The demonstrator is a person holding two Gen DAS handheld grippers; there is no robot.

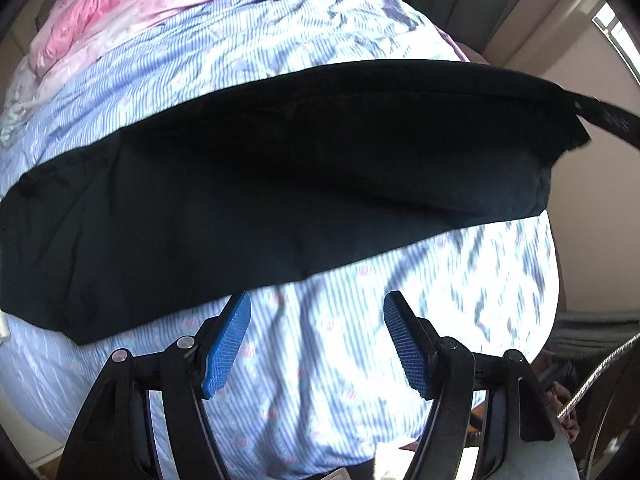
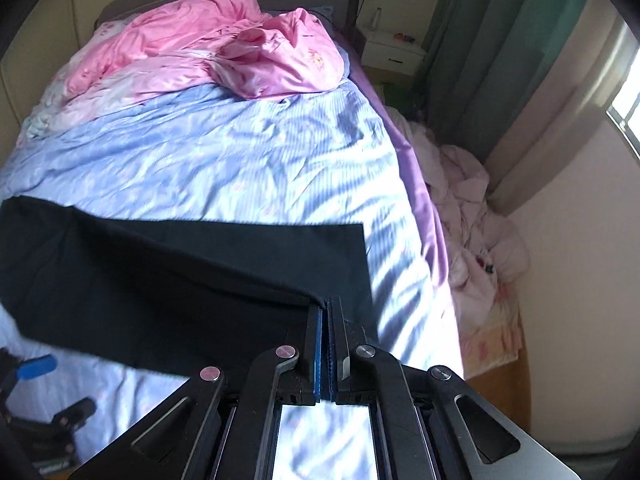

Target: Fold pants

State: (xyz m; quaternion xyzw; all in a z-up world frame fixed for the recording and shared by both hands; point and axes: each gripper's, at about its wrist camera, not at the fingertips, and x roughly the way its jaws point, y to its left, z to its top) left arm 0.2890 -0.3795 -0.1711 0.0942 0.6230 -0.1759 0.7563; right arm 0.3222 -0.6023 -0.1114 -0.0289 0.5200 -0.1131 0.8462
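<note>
Black pants (image 1: 248,200) lie as a long band across the blue striped bed sheet (image 1: 340,360). My left gripper (image 1: 318,298) hovers open over the sheet just in front of the pants' near edge, with nothing between its blue pads (image 1: 230,344). In the right wrist view my right gripper (image 2: 325,302) is shut on the pants' (image 2: 180,280) near right corner, and the cloth hangs lifted from it. The flat layer under it ends at a straight hem (image 2: 364,248). A blue pad (image 2: 36,366) of the left gripper shows at the lower left.
A crumpled pink quilt (image 2: 224,52) covers the head of the bed. The bed's right edge (image 2: 424,208) drops to a heap of pale bedding (image 2: 476,220) on the floor. A white nightstand (image 2: 392,54) and green curtains (image 2: 492,60) stand beyond.
</note>
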